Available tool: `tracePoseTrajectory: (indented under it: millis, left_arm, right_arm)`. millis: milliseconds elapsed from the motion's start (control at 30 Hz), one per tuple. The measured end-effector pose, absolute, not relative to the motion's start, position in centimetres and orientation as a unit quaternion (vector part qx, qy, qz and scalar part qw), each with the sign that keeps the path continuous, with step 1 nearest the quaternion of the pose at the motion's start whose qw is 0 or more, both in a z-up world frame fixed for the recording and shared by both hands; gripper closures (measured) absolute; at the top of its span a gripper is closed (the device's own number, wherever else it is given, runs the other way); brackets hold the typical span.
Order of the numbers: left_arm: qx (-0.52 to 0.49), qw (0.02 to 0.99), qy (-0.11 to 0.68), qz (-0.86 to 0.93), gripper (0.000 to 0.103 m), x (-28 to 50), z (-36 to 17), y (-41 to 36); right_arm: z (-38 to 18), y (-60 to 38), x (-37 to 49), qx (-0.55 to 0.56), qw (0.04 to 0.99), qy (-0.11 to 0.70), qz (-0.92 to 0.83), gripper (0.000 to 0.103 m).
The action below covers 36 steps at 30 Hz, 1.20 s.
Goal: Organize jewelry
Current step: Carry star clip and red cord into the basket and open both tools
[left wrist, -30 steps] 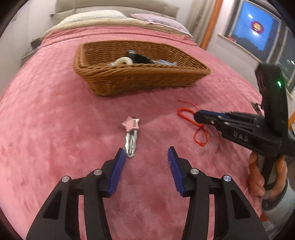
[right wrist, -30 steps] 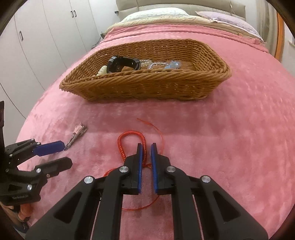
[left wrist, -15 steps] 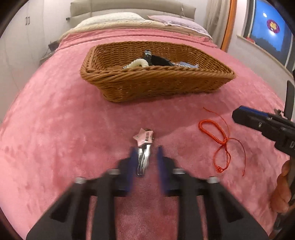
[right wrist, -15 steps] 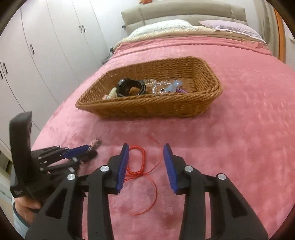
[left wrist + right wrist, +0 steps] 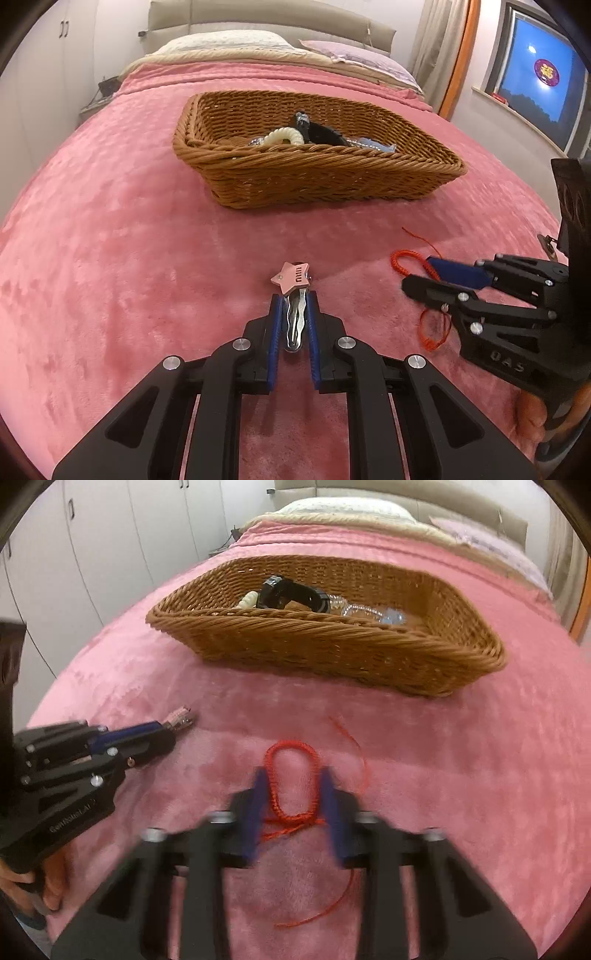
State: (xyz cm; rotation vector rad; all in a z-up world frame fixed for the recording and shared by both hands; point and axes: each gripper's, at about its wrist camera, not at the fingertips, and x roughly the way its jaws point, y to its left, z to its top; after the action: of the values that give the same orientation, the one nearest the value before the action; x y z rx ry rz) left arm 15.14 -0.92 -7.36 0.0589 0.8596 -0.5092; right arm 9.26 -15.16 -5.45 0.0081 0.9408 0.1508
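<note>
On the pink blanket (image 5: pixel 110 266) of the bed, the left hand-held gripper (image 5: pixel 293 314) sits low with its 2 blue pads pressed against the silver body of a hair clip (image 5: pixel 293 295), gripping it; the clip's pink star end pokes out just past the fingertips, pointing toward the basket. In the right wrist view the same clip (image 5: pixel 180 716) shows as a small tip at the end of the left hand-held gripper's fingers. Straight ahead, farther up the bed, stands a wicker basket (image 5: pixel 314 177) holding a cream coiled hair tie (image 5: pixel 284 133), a black band (image 5: pixel 319 133) and some clear, bluish pieces (image 5: pixel 373 612). To the right, a red cord bracelet (image 5: pixel 293 781) lies flat on the blanket, its loop toward the basket and its loose tails trailing back. The right hand-held gripper (image 5: pixel 293 782) is open, its blurred blue pads straddling the loop on both sides, close to the cord but not clamped on it
</note>
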Motion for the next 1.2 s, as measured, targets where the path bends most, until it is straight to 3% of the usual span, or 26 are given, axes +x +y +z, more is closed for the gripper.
tracePoseTrajectory:
  millis: [67,300,533,767,933,1200]
  left_arm:
    - [0.029,0.88,0.404,-0.247,0.092,14.9,-7.1,-1.0]
    - [0.024,0.894,0.364,-0.261,0.092,13.4,-5.3,-0.8]
    - [0.005,0.913,0.307,-0.268,0.092,12.2,-0.1,-0.7]
    - [-0.024,0.935,0.249,-0.253,0.092,15.4,6.3,-2.3]
    - [-0.053,0.936,0.257,-0.233,0.092,20.7,6.3,-3.9]
    - [-0.068,0.926,0.309,-0.204,0.092,26.7,1.5,-4.6]
  right_arm:
    - [-5.4,-15.1,8.9,0.002,0.892,0.447,0.072,0.095]
    - [-3.2,-16.7,7.4,0.032,0.904,0.419,0.074,0.095]
    - [4.3,-18.8,6.7,0.047,0.934,0.345,0.078,0.095]
    - [9.3,-20.3,11.3,0.038,0.95,0.302,0.072,0.095]
    - [8.4,-21.6,17.4,0.054,0.938,0.334,0.069,0.095]
    - [1.8,-22.8,25.0,0.07,0.904,0.417,0.061,0.095]
